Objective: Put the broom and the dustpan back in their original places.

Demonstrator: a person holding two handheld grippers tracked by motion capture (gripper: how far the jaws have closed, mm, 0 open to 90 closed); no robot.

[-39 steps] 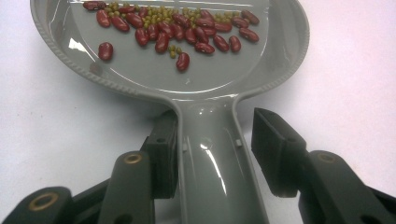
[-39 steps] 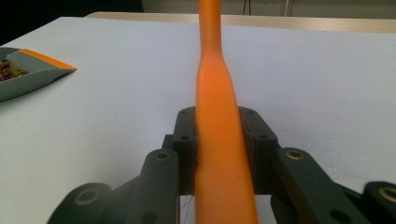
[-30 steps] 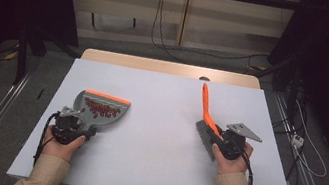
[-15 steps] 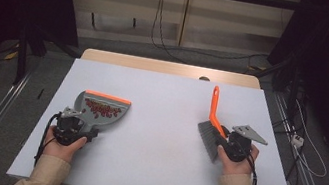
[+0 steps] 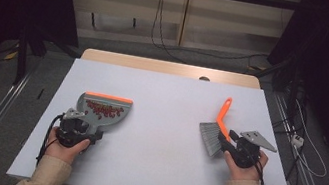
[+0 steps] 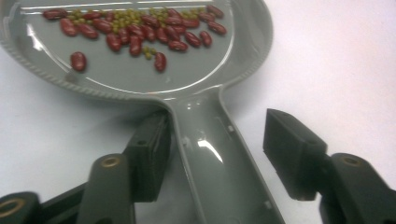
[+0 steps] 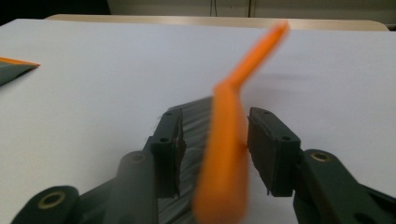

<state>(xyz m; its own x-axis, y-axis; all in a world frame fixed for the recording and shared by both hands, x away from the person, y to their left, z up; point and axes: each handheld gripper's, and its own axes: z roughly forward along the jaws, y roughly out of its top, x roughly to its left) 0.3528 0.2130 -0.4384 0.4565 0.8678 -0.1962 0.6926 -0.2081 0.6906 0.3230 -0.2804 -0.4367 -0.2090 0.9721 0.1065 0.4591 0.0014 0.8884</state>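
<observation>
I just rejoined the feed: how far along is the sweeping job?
Done: the red and green beans sit in the grey dustpan, and the table around it shows no loose ones.

In hand: both grippers have just been opening. The left gripper straddles the dustpan handle with a gap on one side; the right gripper is letting go of the orange brush, which lies on the table.

Left: withdrawing both hands.

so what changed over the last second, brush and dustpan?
The brush went from near upright to lying on the table, handle pointing away. The right gripper has just been opening around it, letting go. The left gripper has been opening too, off the dustpan handle. Dustpan and beans stayed put.
</observation>
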